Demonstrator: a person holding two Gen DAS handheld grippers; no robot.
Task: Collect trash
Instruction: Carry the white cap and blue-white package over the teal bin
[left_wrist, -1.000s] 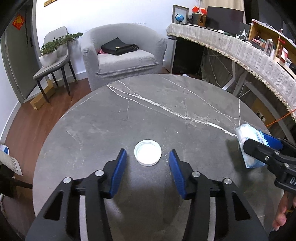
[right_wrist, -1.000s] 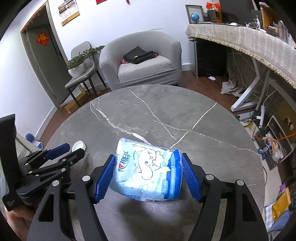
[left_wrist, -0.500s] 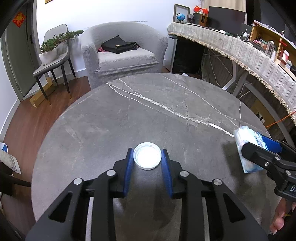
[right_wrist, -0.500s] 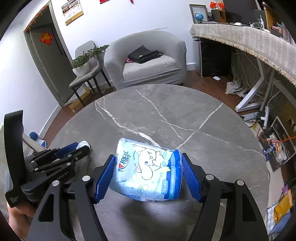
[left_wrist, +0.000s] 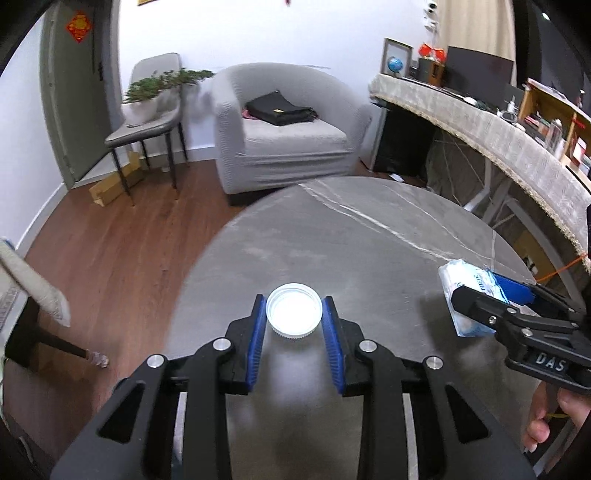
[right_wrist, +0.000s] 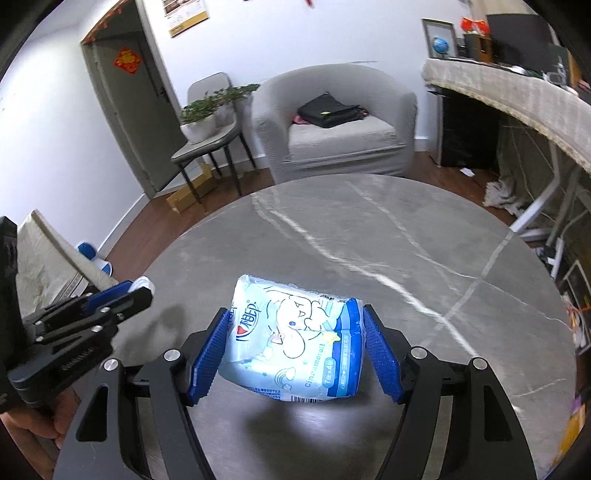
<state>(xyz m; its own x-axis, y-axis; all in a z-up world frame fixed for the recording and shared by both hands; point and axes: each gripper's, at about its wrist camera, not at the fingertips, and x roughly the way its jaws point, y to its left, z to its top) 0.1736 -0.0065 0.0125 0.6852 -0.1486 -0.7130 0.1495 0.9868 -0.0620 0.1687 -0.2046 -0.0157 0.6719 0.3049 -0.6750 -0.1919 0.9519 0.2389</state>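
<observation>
My left gripper (left_wrist: 294, 314) is shut on a white round plastic lid (left_wrist: 294, 309) and holds it above the near left part of the round grey marble table (left_wrist: 369, 236). My right gripper (right_wrist: 295, 350) is shut on a light blue tissue pack (right_wrist: 295, 343) with a cartoon print, held above the table (right_wrist: 406, 251). The pack (left_wrist: 466, 295) and the right gripper (left_wrist: 491, 299) show at the right of the left wrist view. The left gripper (right_wrist: 129, 291) shows at the left of the right wrist view, with the lid's edge (right_wrist: 142, 283) just visible.
A grey armchair (left_wrist: 280, 136) with a black bag (left_wrist: 279, 108) stands beyond the table. A chair with a potted plant (left_wrist: 151, 99) is at the back left. A long cloth-covered desk (left_wrist: 480, 125) runs along the right. Wooden floor (left_wrist: 110, 251) lies left of the table.
My left gripper closed on the lid and lifted it off the table. Both grippers have risen and tilted, so the table sits lower in both views. The right gripper kept its hold.
</observation>
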